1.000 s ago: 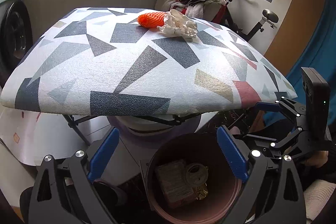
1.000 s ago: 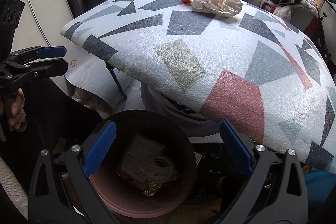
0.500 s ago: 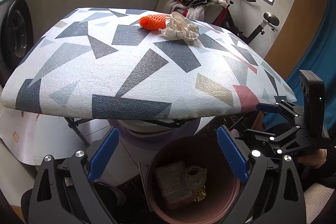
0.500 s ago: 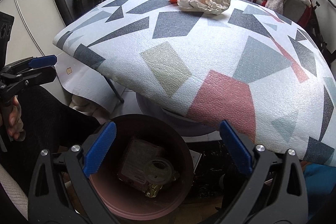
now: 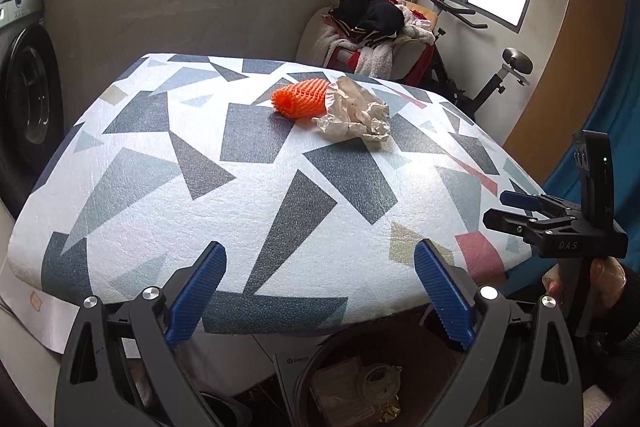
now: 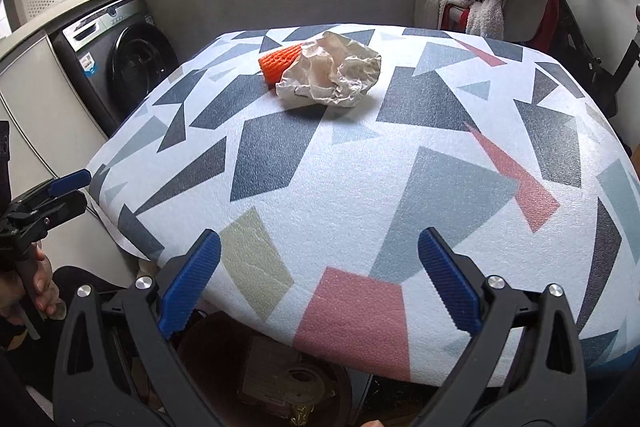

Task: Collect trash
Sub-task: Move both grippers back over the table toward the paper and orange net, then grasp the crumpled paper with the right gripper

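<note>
left wrist view: both tongs, left (image 5: 318, 291) and right (image 6: 320, 281), spread wide and empty, well short of crumpled paper (image 5: 354, 115) beside orange foam net (image 5: 300, 99)

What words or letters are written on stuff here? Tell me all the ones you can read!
"DAS": on the black body of the right hand-held gripper, seen from the left wrist camera.
Too blurred to read: the small logo on the white board under the table, the sticker on the washing machine, and the packet in the bin.

We see a pebbled, matt table cover (image 5: 256, 195), crumpled paper (image 5: 354, 115) and orange foam netting (image 5: 300, 98) upper centre.
</note>
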